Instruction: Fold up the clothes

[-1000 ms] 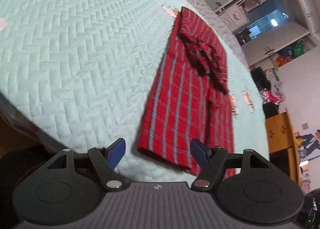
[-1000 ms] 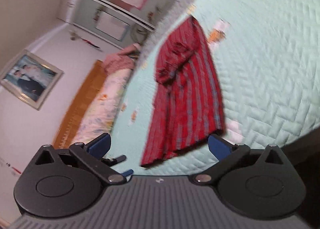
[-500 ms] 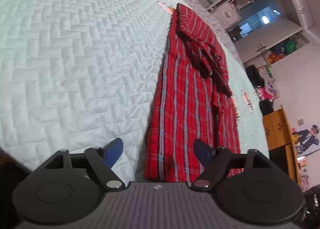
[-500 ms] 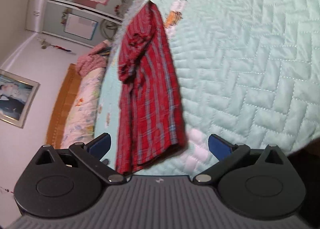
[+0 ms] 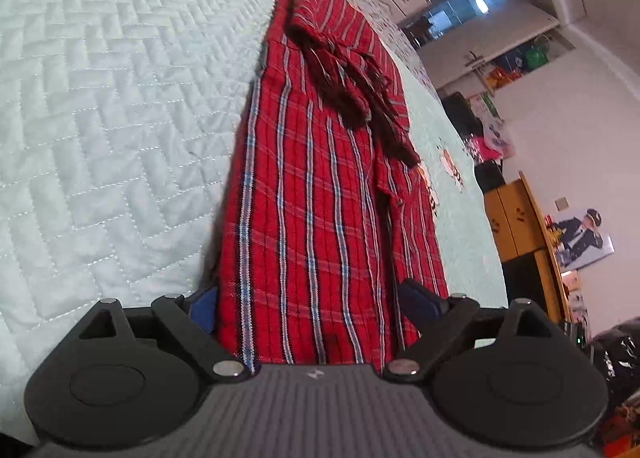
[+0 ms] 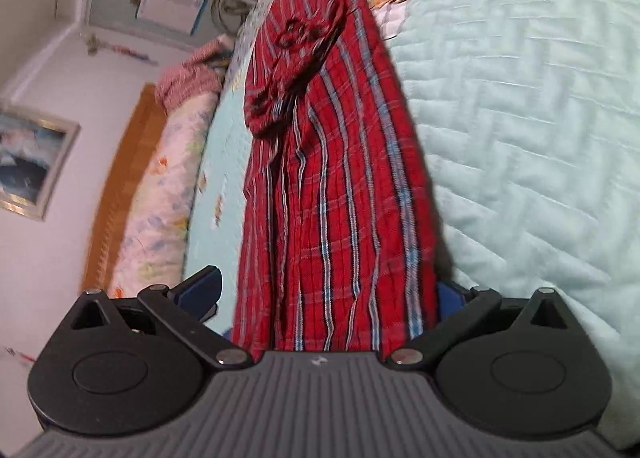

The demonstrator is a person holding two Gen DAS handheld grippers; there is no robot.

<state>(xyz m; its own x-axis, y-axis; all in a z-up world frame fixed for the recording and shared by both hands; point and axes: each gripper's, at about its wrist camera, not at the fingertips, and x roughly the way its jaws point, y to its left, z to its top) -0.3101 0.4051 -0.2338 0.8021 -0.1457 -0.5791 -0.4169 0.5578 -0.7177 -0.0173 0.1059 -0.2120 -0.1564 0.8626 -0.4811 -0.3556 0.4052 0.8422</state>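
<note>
A red plaid garment (image 5: pixel 312 178) lies folded into a long strip on the mint quilted bedspread (image 5: pixel 100 98), its dark bunched collar end at the far side. In the left wrist view my left gripper (image 5: pixel 312 302) straddles the near hem. Its jaws are opening, and the cloth lies between the blue fingers (image 5: pixel 420 298) without being pinched. In the right wrist view the same garment (image 6: pixel 332 178) runs away from my right gripper (image 6: pixel 326 294), which stands open. The near hem sits between its fingers (image 6: pixel 200 290), and the right one is partly hidden by cloth.
Bee prints dot the bedspread (image 6: pixel 520 98). A flowered pillow (image 6: pixel 160 186) and a wooden headboard (image 6: pixel 116 186) lie left of the garment, with pink cloth (image 6: pixel 188 74) beyond. A yellow wooden cabinet (image 5: pixel 516 218) stands past the bed's right edge.
Both grippers came forward and lower toward the garment's near hem, which now lies between each pair of fingers. The left jaws have spread wider.
</note>
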